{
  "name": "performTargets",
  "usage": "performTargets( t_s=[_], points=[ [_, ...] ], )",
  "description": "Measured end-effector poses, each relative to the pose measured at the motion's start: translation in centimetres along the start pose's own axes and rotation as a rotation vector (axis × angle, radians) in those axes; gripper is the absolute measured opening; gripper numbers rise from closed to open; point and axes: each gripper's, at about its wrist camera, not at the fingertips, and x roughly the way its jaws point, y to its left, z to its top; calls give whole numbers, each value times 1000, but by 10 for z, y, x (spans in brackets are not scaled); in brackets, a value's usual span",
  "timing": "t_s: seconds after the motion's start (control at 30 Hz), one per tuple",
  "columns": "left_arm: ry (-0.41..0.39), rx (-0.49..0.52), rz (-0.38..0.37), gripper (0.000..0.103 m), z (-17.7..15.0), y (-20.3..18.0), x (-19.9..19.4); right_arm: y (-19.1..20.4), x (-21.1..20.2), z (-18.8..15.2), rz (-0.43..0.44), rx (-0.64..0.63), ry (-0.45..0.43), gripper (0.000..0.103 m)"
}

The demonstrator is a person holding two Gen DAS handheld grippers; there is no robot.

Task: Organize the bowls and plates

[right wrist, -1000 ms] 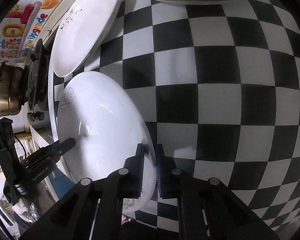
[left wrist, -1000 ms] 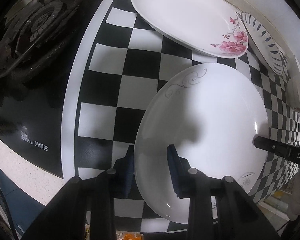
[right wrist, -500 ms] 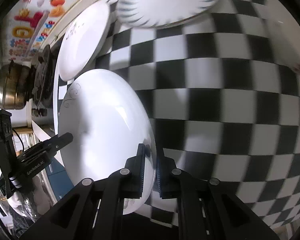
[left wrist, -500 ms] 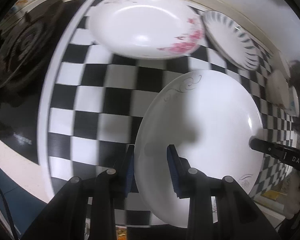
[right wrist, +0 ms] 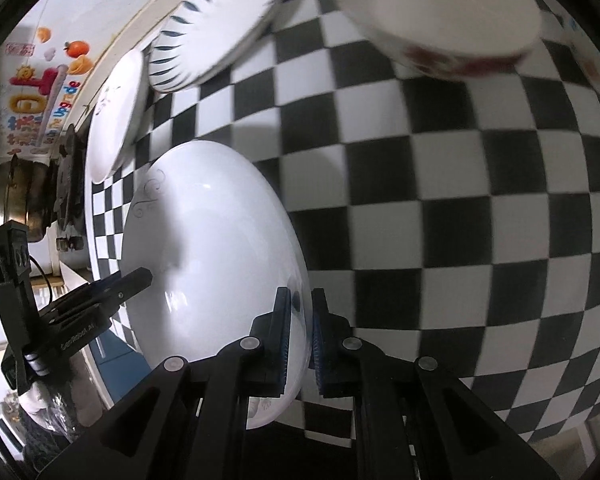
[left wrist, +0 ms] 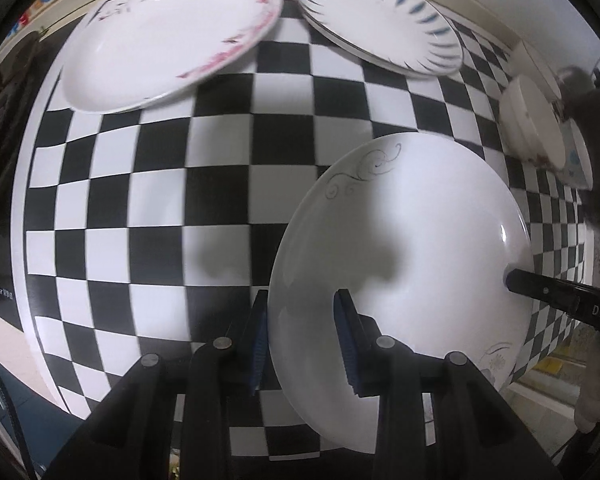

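Note:
A white plate with a grey swirl [left wrist: 420, 232] hangs above the checkered counter, held at opposite rims. My left gripper [left wrist: 302, 328] is shut on its near rim. My right gripper [right wrist: 301, 332] is shut on the other rim of the same plate [right wrist: 212, 248]. Its finger shows in the left wrist view [left wrist: 548, 292]. The left gripper shows in the right wrist view [right wrist: 100, 292]. A pink-flowered plate [left wrist: 168, 36], a blue-striped plate [left wrist: 380, 20] and a white bowl [left wrist: 532, 120] stand further back on the counter.
The checkered counter [left wrist: 160, 200] spreads under the plate. The white bowl with red marks [right wrist: 448, 12] is close ahead in the right wrist view, a second bowl [right wrist: 592, 52] beside it. A stove and metal pot [right wrist: 12, 200] stand at the far left.
Both grippers have carried the swirl plate up off the counter and to the right. The striped plate and the bowls have come into view; the stove has slid out to the left.

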Motion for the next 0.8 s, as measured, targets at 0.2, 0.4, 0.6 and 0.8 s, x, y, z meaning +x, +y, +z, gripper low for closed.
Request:
performTargets(
  t_s=[0.2,0.4,0.6,0.8],
  points=[
    [10,4,30,29,-1,0,3,-23,8,-4,6,14,20,12],
    [18,-25,54,29,18,-15,18,-18,18,-5,17,-5,37,12],
    [25,-40,63,29,17,-9,20,-13,21,-3,11,-32,39,12],
    [35,-77,50,30,15,-4,16,-6,22,0,-16,-61,53,15]
  ],
)
